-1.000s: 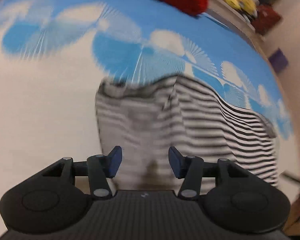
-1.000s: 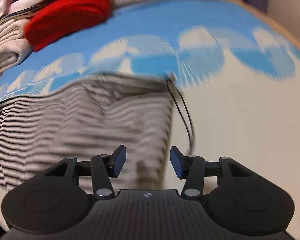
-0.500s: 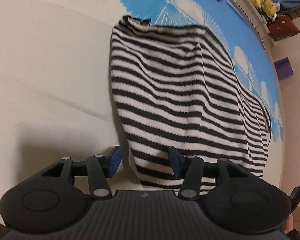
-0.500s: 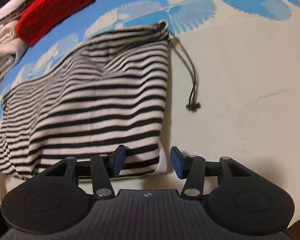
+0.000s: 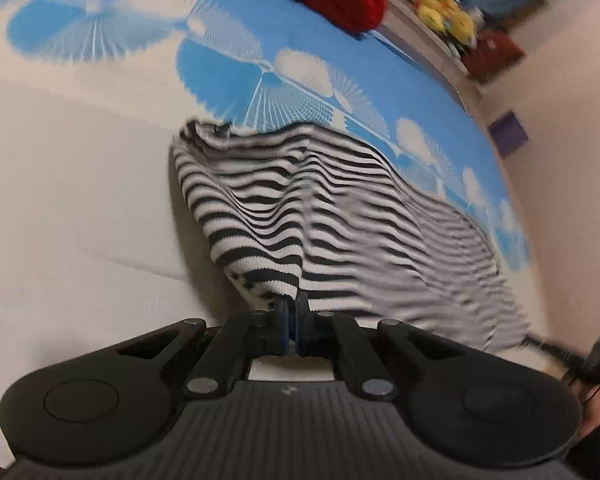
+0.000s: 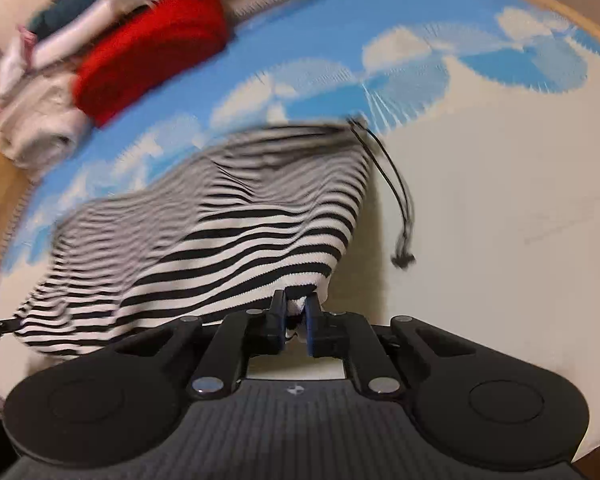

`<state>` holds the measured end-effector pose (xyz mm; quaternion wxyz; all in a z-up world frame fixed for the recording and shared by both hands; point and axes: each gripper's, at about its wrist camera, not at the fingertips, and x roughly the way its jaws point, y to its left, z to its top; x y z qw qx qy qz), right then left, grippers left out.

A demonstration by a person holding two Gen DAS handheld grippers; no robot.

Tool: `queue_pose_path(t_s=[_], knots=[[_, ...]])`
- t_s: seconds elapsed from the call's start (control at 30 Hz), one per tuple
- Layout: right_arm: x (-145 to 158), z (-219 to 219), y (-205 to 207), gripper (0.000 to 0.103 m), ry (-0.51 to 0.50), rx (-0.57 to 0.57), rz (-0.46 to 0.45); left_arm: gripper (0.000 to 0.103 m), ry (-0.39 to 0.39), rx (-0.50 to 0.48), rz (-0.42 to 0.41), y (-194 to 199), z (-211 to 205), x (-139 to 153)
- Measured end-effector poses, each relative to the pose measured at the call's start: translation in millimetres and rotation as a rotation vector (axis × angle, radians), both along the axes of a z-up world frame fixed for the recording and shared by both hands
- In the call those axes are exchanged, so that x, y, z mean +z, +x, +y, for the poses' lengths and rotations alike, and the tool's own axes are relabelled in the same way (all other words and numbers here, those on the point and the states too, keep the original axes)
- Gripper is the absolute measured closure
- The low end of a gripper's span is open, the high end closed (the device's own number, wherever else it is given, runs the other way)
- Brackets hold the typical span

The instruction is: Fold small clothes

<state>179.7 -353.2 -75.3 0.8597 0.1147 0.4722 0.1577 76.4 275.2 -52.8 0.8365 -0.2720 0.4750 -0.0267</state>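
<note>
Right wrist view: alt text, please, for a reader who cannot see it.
The right tool pinches the near corner of a black-and-white striped knit garment lying on a blue-and-white patterned cloth. A black drawstring trails beside it; a red knit lies beyond.

**Warm, even light; smeared edges**

Through both my wrist lenses the light is soft, indoor, warmish. The black-and-white striped knit garment point(image 5: 340, 216) casts a faint shadow leftward on the cream-and-blue patterned bedspread point(image 5: 80, 200). Motion blur smears the far stripes and the red knitted pile point(image 6: 152, 68); fisheye bends the edges.
</note>
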Motion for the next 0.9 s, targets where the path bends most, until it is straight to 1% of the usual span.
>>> queue_pose_path(t_s=[0.03, 0.07, 0.13, 0.17, 0.2, 0.23, 0.27, 0.33, 0.4, 0.43, 0.47, 0.53, 0.57, 0.63, 0.67, 0.7, 0.77, 0.8, 0.9], knots=[[-6, 1, -2, 0.094, -0.049, 0.002, 0.032, 0.101, 0.017, -0.004, 0.029, -3, 1, -4], [-15, 1, -2, 0.094, -0.074, -0.009, 0.084, 0.101, 0.032, -0.007, 0.075, -4, 2, -11], [-41, 3, 4, 0.094, -0.118, -0.033, 0.222, 0.101, 0.092, -0.05, 0.161, 1, -8, -26], [-50, 7, 5, 0.094, -0.153, -0.023, 0.257, 0.1, 0.117, -0.077, 0.2, 4, -15, -32], [-53, 13, 5, 0.094, -0.187, -0.008, 0.261, 0.098, 0.149, -0.093, 0.223, 6, -20, -35], [-51, 17, 6, 0.093, -0.21, -0.001, 0.248, 0.097, 0.179, -0.098, 0.221, 7, -22, -34], [-47, 20, 6, 0.09, -0.23, -0.01, 0.228, 0.097, 0.217, -0.095, 0.187, 8, -26, -28], [-31, 22, 4, 0.09, -0.283, -0.059, 0.154, 0.092, 0.259, -0.068, 0.095, 6, -28, -11], [-12, 23, 1, 0.083, -0.319, -0.098, 0.044, 0.091, 0.302, -0.059, 0.004, 7, -35, 3], [-6, 22, 0, 0.082, -0.301, -0.109, 0.007, 0.091, 0.322, -0.067, -0.024, 9, -41, 7], [-2, 21, 0, 0.08, -0.263, -0.11, -0.021, 0.091, 0.334, -0.08, -0.04, 12, -49, 8], [-1, 27, 4, 0.08, -0.187, -0.067, -0.049, 0.091, 0.364, -0.119, -0.052, 19, -63, 7], [-3, 32, 6, 0.078, -0.179, -0.039, -0.045, 0.091, 0.382, -0.142, -0.048, 23, -71, 5], [-15, 46, 8, 0.072, -0.207, 0.022, -0.009, 0.091, 0.406, -0.18, -0.028, 30, -84, 0], [-25, 53, 10, 0.068, -0.244, 0.054, 0.02, 0.091, 0.418, -0.196, -0.02, 31, -88, -2], [-36, 60, 11, 0.067, -0.295, 0.09, 0.054, 0.091, 0.433, -0.212, -0.015, 33, -94, -5], [-50, 69, 9, 0.065, -0.381, 0.14, 0.087, 0.091, 0.451, -0.243, -0.007, 36, -102, -10], [-52, 73, 8, 0.062, -0.399, 0.152, 0.083, 0.091, 0.452, -0.254, -0.002, 36, -103, -13], [-50, 73, 11, 0.06, -0.395, 0.14, 0.088, 0.091, 0.46, -0.293, 0.028, 40, -110, -24]])
